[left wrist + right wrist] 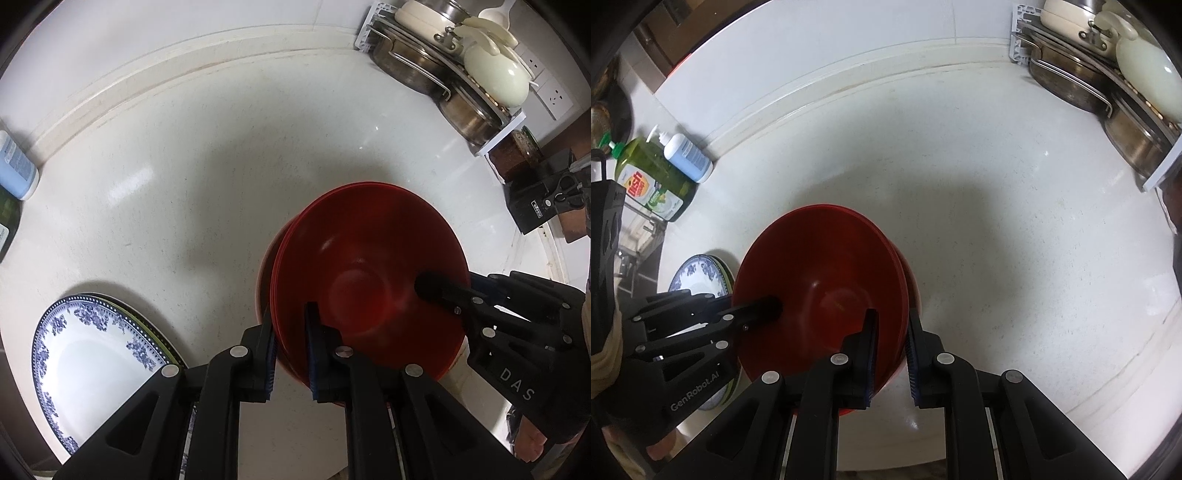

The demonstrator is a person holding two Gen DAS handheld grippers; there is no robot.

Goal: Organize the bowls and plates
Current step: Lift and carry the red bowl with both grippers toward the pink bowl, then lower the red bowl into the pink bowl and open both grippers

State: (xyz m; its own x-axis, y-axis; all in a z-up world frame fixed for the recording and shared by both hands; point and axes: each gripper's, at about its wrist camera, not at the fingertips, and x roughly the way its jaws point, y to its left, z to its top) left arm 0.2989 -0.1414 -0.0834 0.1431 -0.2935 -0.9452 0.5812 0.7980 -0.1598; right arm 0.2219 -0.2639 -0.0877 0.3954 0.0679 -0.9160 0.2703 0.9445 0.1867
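Observation:
A stack of nested red bowls [354, 266] [827, 266] is over the white counter [184, 184], held from both sides. My left gripper [291, 326] is shut on the stack's left rim, one finger inside the top bowl and one outside. My right gripper [892, 326] is shut on the right rim in the same way. Each view also shows the other gripper: the right gripper [443, 286] and the left gripper [764, 308] each reach into the bowl. A blue-and-white patterned plate [92, 354] [698, 277] lies on other plates left of the bowls. I cannot tell whether the stack touches the counter.
A white rack with steel pots and a cream lid [443, 66] fills the back right corner, with a jar and a black knife block [543, 199] beside it. A green dish soap bottle [650, 181] and a blue pump bottle [687, 158] stand at the left wall.

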